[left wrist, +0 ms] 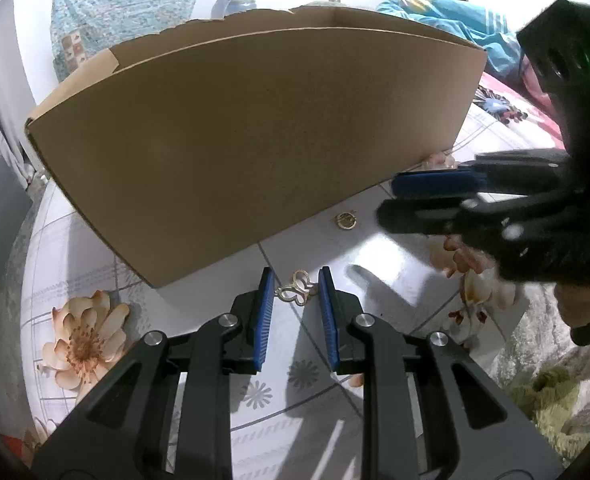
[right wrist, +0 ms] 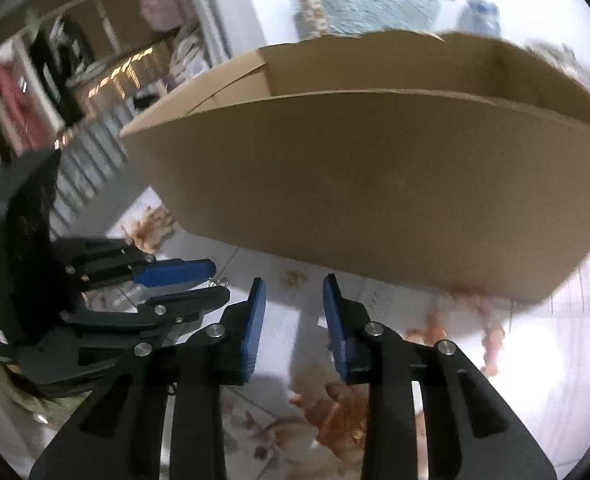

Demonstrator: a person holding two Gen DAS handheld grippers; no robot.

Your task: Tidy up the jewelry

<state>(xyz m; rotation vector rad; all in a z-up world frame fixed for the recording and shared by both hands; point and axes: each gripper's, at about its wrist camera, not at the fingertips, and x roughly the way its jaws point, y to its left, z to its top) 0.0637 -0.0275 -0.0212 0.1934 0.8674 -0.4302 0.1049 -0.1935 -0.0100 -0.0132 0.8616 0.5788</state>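
Gold openwork butterfly [left wrist: 297,292] sits between left tool's [left wrist: 295,280] parted ribbed pads; right tool [right wrist: 291,292] parted, empty.

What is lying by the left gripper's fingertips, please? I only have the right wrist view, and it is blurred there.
Observer: A gold butterfly-shaped piece lies between the tips of the left gripper; I cannot tell whether it is clamped.
Operator: Thank you. Is any other jewelry out on the cloth?
Observer: Yes, a small round gold piece lies close to the near wall of the cardboard box, just ahead of the right gripper.
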